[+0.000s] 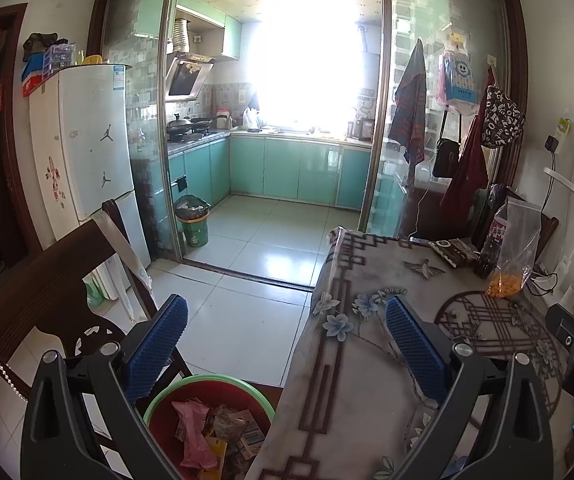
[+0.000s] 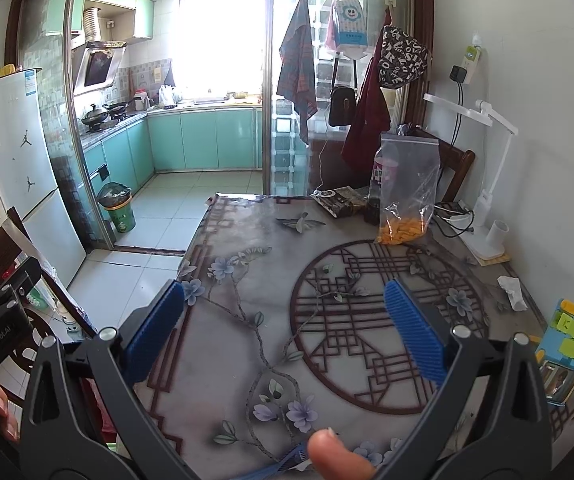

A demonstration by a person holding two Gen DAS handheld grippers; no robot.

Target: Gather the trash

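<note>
- Crumpled tissue point(image 2: 511, 287) lies on the surface point(image 2: 247, 360), far right of the right claw point(image 2: 285, 312), which gapes empty and is nearer.
- Left claw point(image 1: 287, 332) gapes empty above the bin point(image 1: 207, 408).

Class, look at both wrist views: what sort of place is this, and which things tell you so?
Most likely a home dining area opening onto a kitchen: a white fridge beside the sliding glass door, a wok on the stove beyond it, and a patterned table in front.
</note>
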